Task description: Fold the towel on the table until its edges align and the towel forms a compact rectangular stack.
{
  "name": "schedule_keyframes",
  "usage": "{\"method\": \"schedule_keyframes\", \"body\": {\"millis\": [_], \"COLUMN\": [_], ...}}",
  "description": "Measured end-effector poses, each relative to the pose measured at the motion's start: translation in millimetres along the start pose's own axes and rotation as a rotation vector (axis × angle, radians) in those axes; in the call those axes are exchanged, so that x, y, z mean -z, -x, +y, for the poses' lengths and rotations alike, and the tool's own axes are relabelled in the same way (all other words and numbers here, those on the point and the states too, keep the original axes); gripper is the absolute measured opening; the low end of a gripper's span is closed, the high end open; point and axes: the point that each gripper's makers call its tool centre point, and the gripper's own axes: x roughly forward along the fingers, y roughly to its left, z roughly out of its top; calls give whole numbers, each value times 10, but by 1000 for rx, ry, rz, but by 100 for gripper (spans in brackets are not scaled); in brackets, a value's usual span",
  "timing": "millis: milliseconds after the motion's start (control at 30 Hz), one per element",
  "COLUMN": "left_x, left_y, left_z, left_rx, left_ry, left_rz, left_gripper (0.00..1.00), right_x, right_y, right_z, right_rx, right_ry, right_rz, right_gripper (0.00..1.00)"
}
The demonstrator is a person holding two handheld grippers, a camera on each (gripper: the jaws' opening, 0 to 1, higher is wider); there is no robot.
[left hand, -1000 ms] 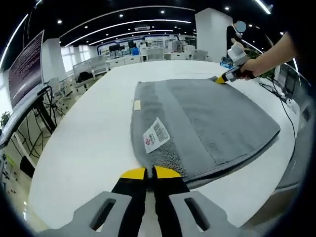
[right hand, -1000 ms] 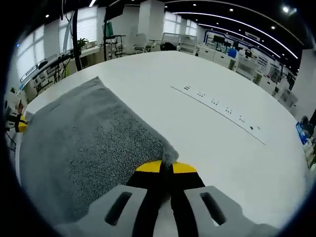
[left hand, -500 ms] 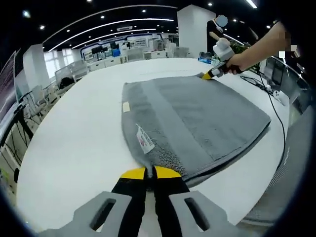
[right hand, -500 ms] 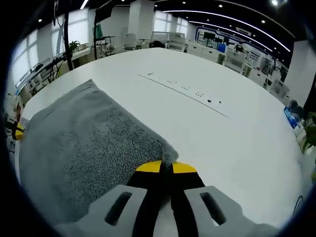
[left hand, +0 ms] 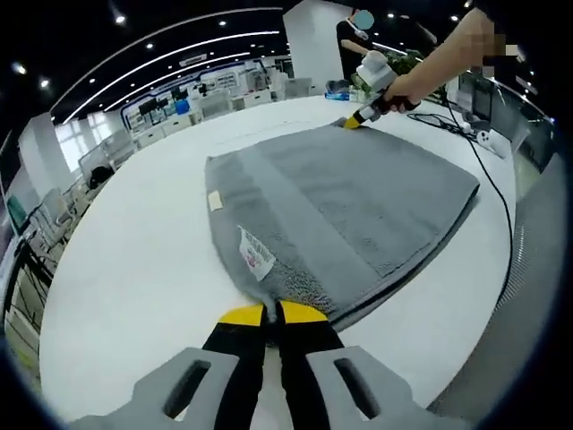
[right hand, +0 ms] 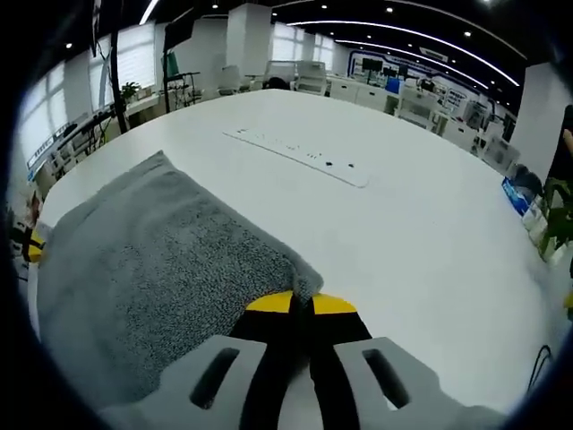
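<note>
We cannot read the label on the towel; the towel's corners are hidden inside both grippers' closed jaws.

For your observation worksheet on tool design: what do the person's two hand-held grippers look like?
Each hand-held gripper has pale grey moulded arms with slot cut-outs, black jaws and yellow tips: the left hand-held gripper, the right hand-held gripper. From the left gripper view, the right one carries a white box-shaped body. The arm shows no sleeve.

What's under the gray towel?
The gray towel lies on a white table. Along its near edge a second towel layer peeks out beneath the top one. Whatever else sits beneath the middle is covered.
</note>
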Motion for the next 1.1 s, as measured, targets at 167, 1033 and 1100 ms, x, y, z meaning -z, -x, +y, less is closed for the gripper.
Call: {"method": "schedule_keyframes", "body": {"millis": [167, 1033, 1100], "left_x": [13, -17, -19], "left_y": [-6, 33, 40], "left_z": [14, 18, 14], "left_rx": [-2, -41, -44], "left_ry": [4, 140, 136], "left_rz": [-18, -18, -1], "left_gripper": [5, 5, 5], "right_x": [-2, 35, 34], "right_y": [34, -113, -101], "right_z": [22, -173, -169], "right_rx": [-10, -20, -27], "right_ry": [-33, -9, -21], "right_rz": [-30, -76, -75], "right_gripper": [3, 3, 4]}}
